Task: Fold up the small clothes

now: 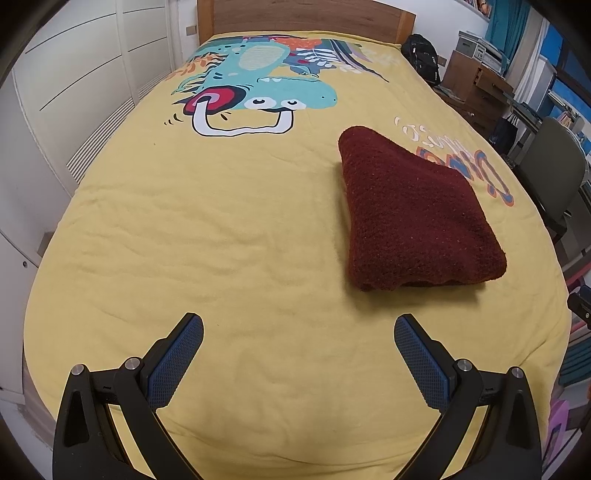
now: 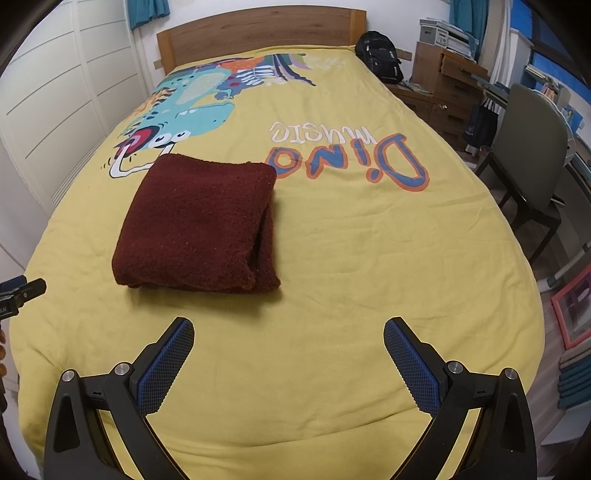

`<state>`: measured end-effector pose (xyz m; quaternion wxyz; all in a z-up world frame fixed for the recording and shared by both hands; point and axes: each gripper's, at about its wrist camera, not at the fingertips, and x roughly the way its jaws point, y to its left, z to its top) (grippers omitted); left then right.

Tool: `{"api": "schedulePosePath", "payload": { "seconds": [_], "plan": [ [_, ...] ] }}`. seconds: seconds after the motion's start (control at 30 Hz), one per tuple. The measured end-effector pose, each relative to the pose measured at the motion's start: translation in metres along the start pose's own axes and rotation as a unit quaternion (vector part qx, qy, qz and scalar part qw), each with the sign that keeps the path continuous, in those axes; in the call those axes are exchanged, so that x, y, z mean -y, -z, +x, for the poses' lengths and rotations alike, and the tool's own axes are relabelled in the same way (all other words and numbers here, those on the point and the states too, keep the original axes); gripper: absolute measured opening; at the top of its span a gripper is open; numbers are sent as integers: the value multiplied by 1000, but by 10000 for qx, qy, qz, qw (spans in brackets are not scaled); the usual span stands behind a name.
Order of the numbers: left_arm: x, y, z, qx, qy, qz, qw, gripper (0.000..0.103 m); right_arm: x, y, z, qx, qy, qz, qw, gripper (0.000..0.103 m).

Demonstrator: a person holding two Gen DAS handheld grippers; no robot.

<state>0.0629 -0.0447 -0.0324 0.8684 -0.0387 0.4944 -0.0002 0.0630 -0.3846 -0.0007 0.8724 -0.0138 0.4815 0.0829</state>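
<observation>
A dark red fuzzy garment [image 1: 413,218] lies folded into a thick rectangle on the yellow bedspread [image 1: 221,229]. In the right wrist view the garment [image 2: 199,225] sits left of centre, its layered edges facing right. My left gripper [image 1: 298,328] is open and empty, above the bedspread, near and to the left of the garment. My right gripper [image 2: 289,332] is open and empty, above the bedspread [image 2: 369,258], near and to the right of the garment. The left gripper's tip shows at the left edge of the right wrist view [image 2: 22,293].
The bedspread has a dinosaur print [image 1: 255,85] and "Dino music" lettering [image 2: 347,155]. A wooden headboard [image 2: 258,33] stands at the far end. White wardrobe doors [image 2: 55,110] run along the left. A black backpack [image 2: 380,55], drawers [image 2: 447,85] and a chair [image 2: 532,158] stand right.
</observation>
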Motion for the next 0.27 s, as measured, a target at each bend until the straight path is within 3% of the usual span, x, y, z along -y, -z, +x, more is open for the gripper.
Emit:
{"api": "schedulePosePath", "payload": {
  "seconds": [0.27],
  "plan": [
    [1, -1, 2, -11, -39, 44, 10000, 102, 1, 1, 1, -14, -7, 1, 10000, 102]
  ]
}}
